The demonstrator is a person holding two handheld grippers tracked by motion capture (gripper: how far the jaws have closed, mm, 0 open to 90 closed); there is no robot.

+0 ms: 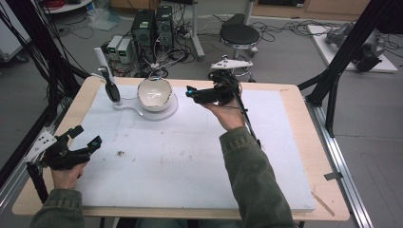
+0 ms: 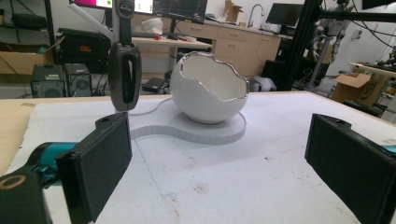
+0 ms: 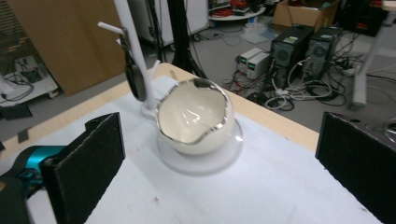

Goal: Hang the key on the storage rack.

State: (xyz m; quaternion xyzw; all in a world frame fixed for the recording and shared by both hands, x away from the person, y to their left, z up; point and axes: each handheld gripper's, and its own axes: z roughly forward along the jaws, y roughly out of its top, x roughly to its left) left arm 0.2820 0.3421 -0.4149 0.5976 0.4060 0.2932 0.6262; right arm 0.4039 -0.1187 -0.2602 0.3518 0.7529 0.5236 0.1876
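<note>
The right gripper (image 1: pixel 190 91) hangs wide open just beside the white egg-shaped bowl (image 1: pixel 154 93), which sits on its base (image 1: pixel 167 112) at the far side of the tabletop (image 1: pixel 290 95). The left gripper (image 1: pixel 88 137), also open, is well apart. A careless jaw could chip the bowl's thin jagged rim.
</note>
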